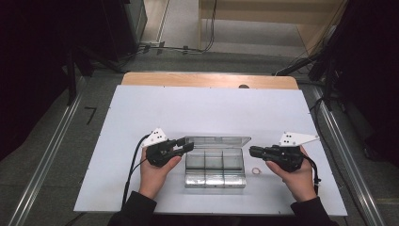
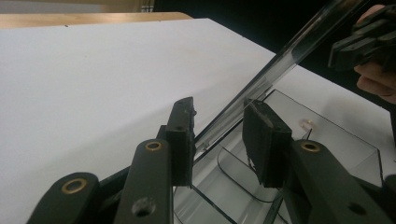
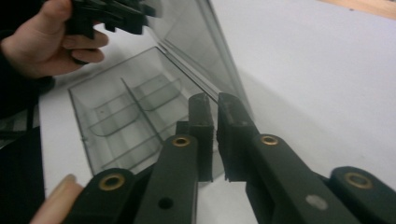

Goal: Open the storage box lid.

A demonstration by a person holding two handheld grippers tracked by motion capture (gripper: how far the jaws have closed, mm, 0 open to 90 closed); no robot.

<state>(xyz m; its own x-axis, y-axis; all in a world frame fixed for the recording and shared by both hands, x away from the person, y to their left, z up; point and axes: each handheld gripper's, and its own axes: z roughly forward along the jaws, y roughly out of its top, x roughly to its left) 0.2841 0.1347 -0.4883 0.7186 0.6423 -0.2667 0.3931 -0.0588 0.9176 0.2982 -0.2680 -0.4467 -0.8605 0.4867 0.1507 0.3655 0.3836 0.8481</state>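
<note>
White tabletop [image 1: 141,117] | clear compartment box [image 1: 215,172] centre, lid [image 1: 217,141] raised | we straddle lid edge with left gripper [image 1: 188,145], part-open | right gripper [image 1: 251,150] nearly shut, empty | risk: lid slips, slams shut

The high view looks forward and down from above the person's side, far enough back to take in the whole white table [image 1: 141,108], the floor around it, the clear box [image 1: 215,165] and both hands. The left gripper view sits low and close behind its own jaws, facing along the box's raised lid [image 2: 280,60] toward the right hand [image 2: 373,79]; the right gripper view, equally near, looks back across the box [image 3: 121,116] toward the left hand [image 3: 42,46]. All three share the box, its lid and the surrounding tabletop.
</note>
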